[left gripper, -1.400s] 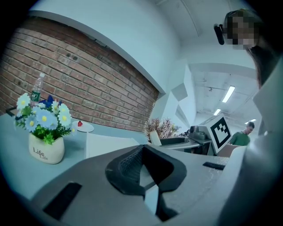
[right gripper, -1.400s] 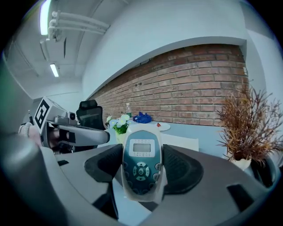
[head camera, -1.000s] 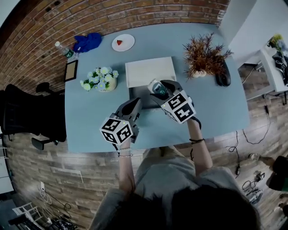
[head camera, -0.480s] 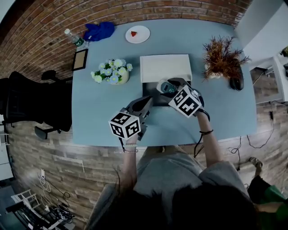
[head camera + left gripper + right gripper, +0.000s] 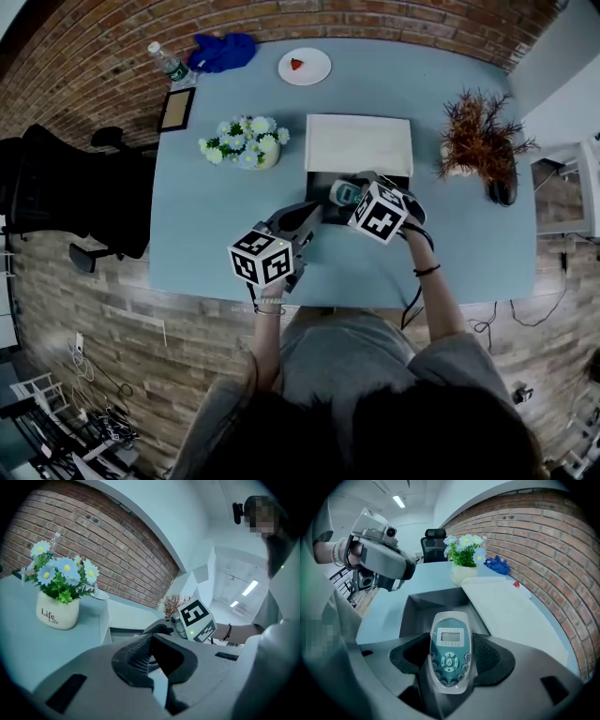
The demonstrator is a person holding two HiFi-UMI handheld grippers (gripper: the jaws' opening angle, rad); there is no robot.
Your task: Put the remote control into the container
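Right gripper (image 5: 449,665) is clamped on the remote control (image 5: 448,639), one pad on each long edge, screen and buttons facing up. The remote's near end is buried between the jaws and can't be seen. It hangs over the open mouth of the dark container (image 5: 423,605); whether it touches the floor inside, no view tells. From the head view the marker cube and jaws cover most of the container, and only the tip of the remote peeks out.

Left gripper (image 5: 151,641) sits just beside the container's near corner with its jaw tips together and nothing between them. Its own camera catches only a dark sliver of the container past those tips.

A white lid (image 5: 358,143) lies flat against the container's far side. The flower pot (image 5: 57,613) stands to the container's left, and the dried plant (image 5: 478,136) to its right.
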